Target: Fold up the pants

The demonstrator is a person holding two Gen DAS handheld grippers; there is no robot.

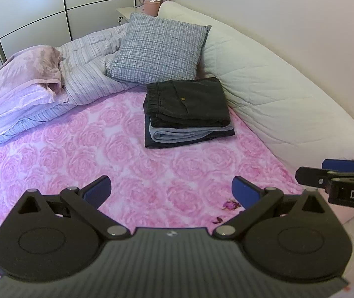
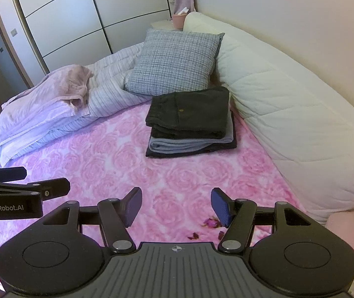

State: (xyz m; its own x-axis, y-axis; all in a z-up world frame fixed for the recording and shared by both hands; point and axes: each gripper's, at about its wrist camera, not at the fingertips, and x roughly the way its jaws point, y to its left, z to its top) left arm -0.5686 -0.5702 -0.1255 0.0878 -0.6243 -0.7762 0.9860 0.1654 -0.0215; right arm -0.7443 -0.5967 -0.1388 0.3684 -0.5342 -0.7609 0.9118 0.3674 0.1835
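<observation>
Left wrist view: sits behind its own open black two-finger gripper [image 1: 171,191], low over the pink rose-patterned bedspread [image 1: 65,164], facing 12 o'clock. Right wrist view: same bearing, from just beside it. Shared: stack of folded dark and grey pants [image 1: 188,113] [image 2: 190,121] well ahead; grey woven square cushion [image 1: 159,49] [image 2: 174,62] beyond.

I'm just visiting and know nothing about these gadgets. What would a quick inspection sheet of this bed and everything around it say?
Surface: pink rose-patterned bedspread, flat.
Job's things: stack of folded pants, dark pair on top, beside the white quilted bolster.
Clutter: small dried petals near the front; grey cushion; rumpled striped duvet.
Grippers: left hand-held gripper open, empty; right hand-held gripper open, empty.
Cables: nothing seen.
Surroundings: wardrobe doors, pink tissue box on a nightstand.
</observation>
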